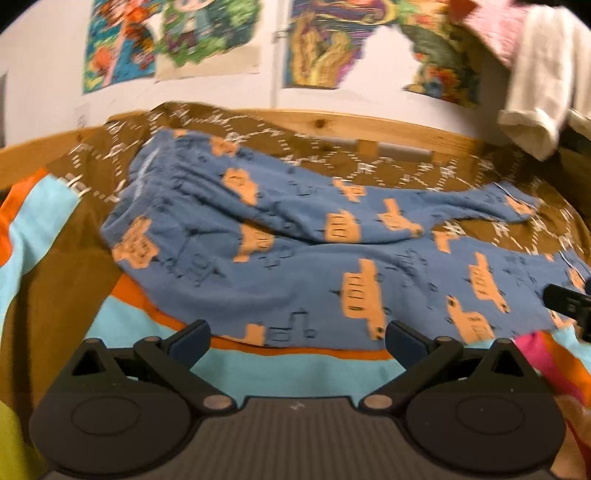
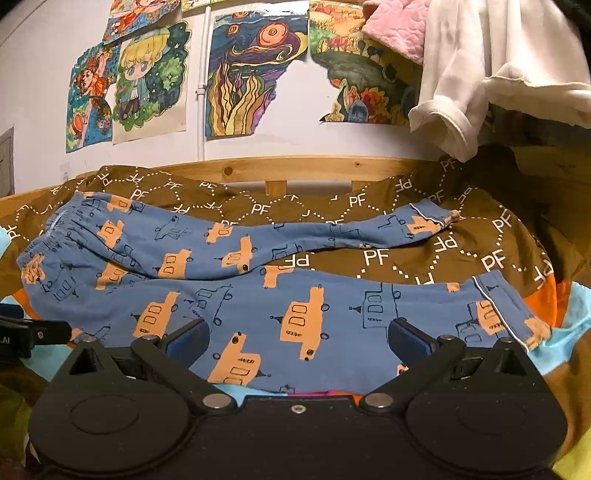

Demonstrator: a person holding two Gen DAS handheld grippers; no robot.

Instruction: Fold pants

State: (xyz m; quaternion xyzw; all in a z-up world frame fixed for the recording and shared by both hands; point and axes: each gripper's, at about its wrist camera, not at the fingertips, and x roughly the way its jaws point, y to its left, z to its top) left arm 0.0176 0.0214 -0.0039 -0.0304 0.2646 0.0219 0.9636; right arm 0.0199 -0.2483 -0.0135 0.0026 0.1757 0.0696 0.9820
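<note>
Right wrist view: blue cotton pants with orange cars (image 2: 236, 280) lie unfolded on the brown patterned bedspread (image 2: 461, 254); both grippers (image 2: 297, 341) (image 1: 297, 339) gape empty near its front edge, so grasping comes next

A brown blanket (image 2: 424, 229) printed with white dotted diamonds and the letters PF covers the bed, with orange and light-blue bedding (image 1: 258, 365) showing at its near edge. Behind it runs a pine bed rail (image 2: 295, 170). Bright hand-coloured drawings (image 2: 255, 74) are stuck to the white wall, and a white garment (image 2: 480, 85) hangs at upper right under something pink (image 2: 399, 29).
</note>
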